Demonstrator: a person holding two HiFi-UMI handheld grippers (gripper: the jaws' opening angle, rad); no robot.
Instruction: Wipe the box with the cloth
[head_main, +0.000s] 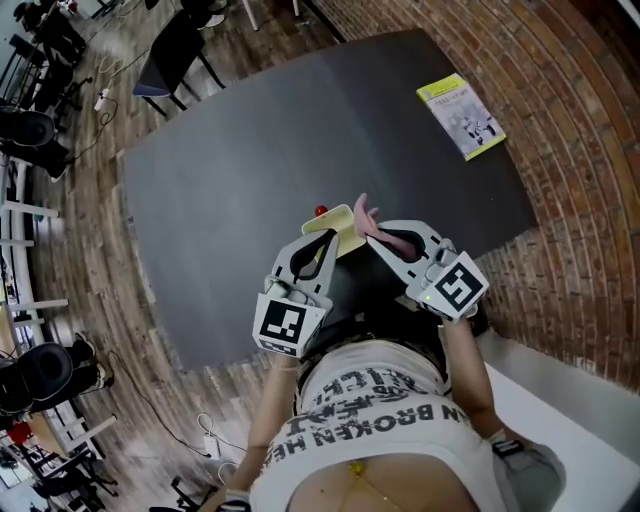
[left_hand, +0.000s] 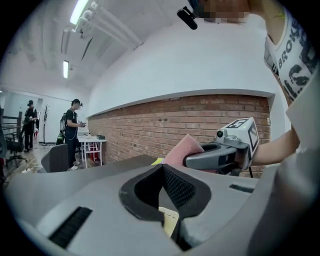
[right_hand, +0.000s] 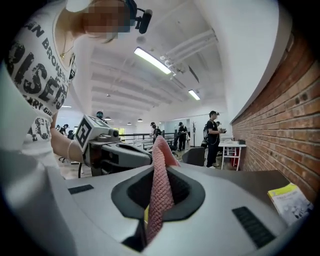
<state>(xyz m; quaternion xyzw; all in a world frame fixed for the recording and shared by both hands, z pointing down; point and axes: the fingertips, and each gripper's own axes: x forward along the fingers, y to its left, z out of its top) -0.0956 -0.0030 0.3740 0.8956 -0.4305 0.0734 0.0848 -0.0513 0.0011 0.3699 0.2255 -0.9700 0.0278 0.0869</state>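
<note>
Both tongs meet in the air in front of us, clear of the dark surface (head_main: 230, 180) below them. Our left tongs (head_main: 328, 240) are pinched together on the edge of the pale yellow box (head_main: 346, 228), which juts out past their tips. Our right tongs (head_main: 384, 243) are clamped on the pink cloth (right_hand: 159, 185), and its free end stands up just beside the box. To wipe well, we judge the left grip should be firm and steady. The right tongs can then lay the cloth's loose end flat on a box face and drag it across, pressing lightly so that thin hold does not slip.
</note>
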